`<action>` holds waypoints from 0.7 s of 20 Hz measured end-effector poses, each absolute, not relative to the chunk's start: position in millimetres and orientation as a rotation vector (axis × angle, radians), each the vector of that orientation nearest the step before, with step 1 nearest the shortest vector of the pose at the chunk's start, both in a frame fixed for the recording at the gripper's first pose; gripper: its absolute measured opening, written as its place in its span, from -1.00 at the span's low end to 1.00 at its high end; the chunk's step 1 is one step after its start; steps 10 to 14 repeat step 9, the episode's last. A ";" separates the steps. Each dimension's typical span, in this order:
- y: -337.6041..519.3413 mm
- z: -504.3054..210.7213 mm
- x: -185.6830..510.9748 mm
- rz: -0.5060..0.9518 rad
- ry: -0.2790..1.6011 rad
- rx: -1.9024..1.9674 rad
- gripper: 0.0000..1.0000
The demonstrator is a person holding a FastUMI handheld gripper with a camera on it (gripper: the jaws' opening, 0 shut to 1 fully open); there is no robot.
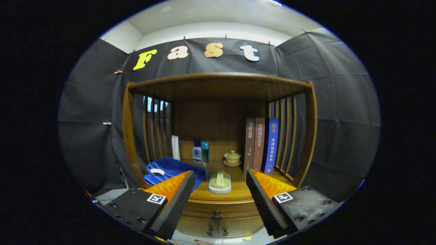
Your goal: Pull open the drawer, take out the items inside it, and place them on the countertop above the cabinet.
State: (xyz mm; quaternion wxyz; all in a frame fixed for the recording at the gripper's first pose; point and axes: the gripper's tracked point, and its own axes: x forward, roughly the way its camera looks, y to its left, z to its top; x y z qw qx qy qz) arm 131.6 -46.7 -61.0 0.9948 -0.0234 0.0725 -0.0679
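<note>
Drawer of brown wooden cabinet point(218, 207) sat closed; we held gripper point(218, 190) wide, empty, before it; green scrub brush point(220, 182) on worktop point(238, 192) beyond.

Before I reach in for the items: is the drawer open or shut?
Shut: the drawer front sits flush under the countertop, its knob untouched. The gripper is open, short of it.

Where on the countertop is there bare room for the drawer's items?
Gripper is open, fingers apart before the cabinet. Bare wood on the countertop lies right of the brush, toward the books, and along the front edge. It is crowded to the left, where the towel lies, and at the back, where the bottles and lidded cup stand.
</note>
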 end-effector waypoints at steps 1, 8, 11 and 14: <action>-46.9 -45.8 127.5 -0.142 0.132 -0.044 0.98; -40.2 23.3 97.2 -0.135 0.080 -0.042 0.97; -40.4 28.5 93.5 -0.135 0.075 -0.039 0.97; -40.4 28.5 93.5 -0.135 0.075 -0.039 0.97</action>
